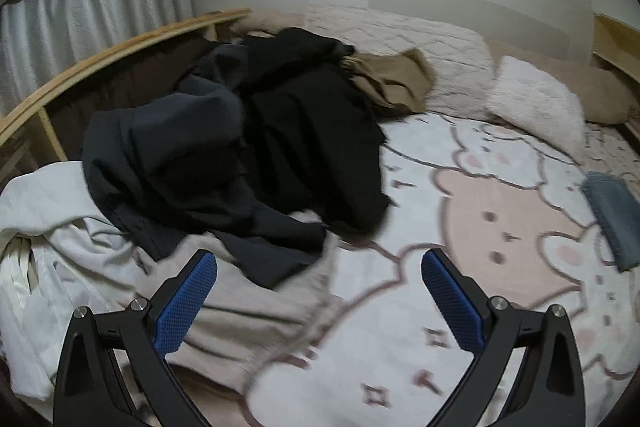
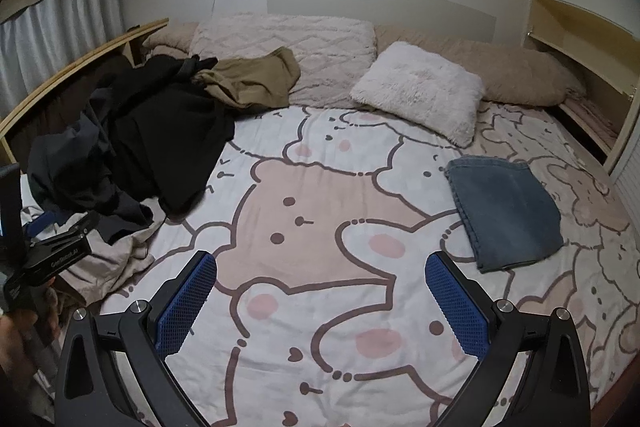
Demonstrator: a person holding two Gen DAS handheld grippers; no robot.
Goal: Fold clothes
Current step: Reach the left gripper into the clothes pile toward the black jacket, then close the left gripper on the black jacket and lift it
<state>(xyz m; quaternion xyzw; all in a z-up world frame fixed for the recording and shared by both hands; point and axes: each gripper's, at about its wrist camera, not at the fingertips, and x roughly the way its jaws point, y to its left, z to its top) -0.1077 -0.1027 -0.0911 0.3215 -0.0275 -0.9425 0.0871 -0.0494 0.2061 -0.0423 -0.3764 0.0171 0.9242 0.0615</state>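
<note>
1. Left blue-padded black gripper spread wide, empty; right blue-padded black gripper likewise wide, empty.
2. Crumpled heap of black and dark grey garments lay ahead-left of left gripper, nearer than right; long axis toward the headboard.
3. Folded blue denim piece lay flat ahead-right of right gripper, well apart from heap.

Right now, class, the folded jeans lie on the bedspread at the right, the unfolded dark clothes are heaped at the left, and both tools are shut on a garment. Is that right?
Not quite. Both wrist views show the left tool and right tool open, holding nothing. The jeans and dark clothes lie as stated.
</note>
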